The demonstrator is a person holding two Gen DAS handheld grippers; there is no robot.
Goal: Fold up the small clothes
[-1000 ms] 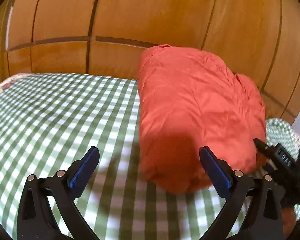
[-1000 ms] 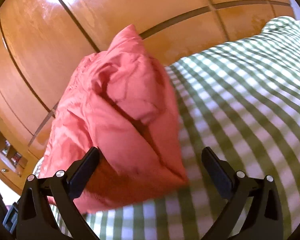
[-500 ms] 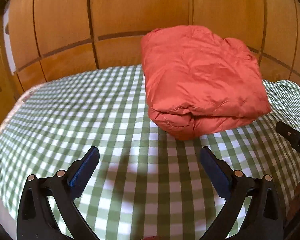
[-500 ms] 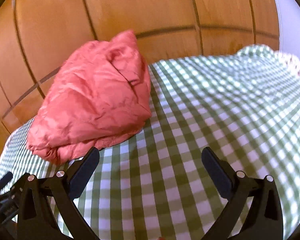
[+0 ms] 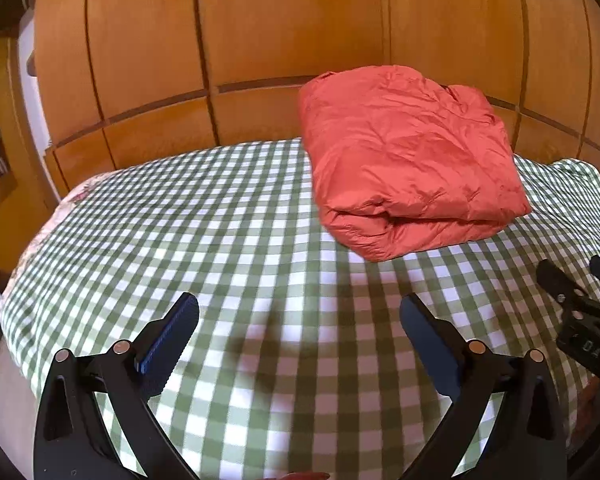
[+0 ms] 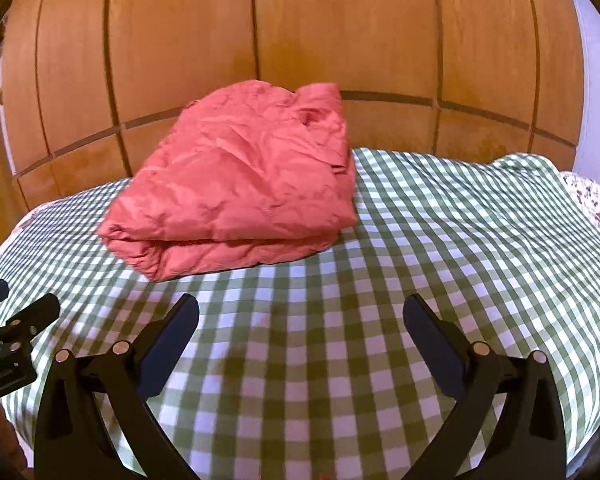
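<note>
**Left wrist view.** Your left gripper (image 5: 300, 320) is spread wide and holds nothing; only checked cloth shows between its blue pads (image 5: 168, 336). The folded orange garment (image 5: 404, 160) lies ahead and to the right on the green-checked bedspread (image 5: 180, 220), its far edge close to the wooden panelling (image 5: 260, 40). A second ago the garment filled this view and sat right at the fingertips. It now lies well apart from them, so you have drawn this gripper back. The rolled front edge faces you and the bundle keeps its shape unsupported. The right gripper (image 5: 576, 300) shows at the right edge, also clear of the fabric.

**Right wrist view.** Your right gripper (image 6: 300, 320) is likewise spread and empty. The garment (image 6: 236, 196) lies ahead and to the left, resting flat on the bedspread (image 6: 460, 240). A second ago it stood raised directly in front of these fingers; it has since been set down and released. The upper right corner looks bunched, not flat.

**Meaning for the task.** Judge this fold as finished and placed. Tidy the bunched corner if required; otherwise proceed to the next item.
</note>
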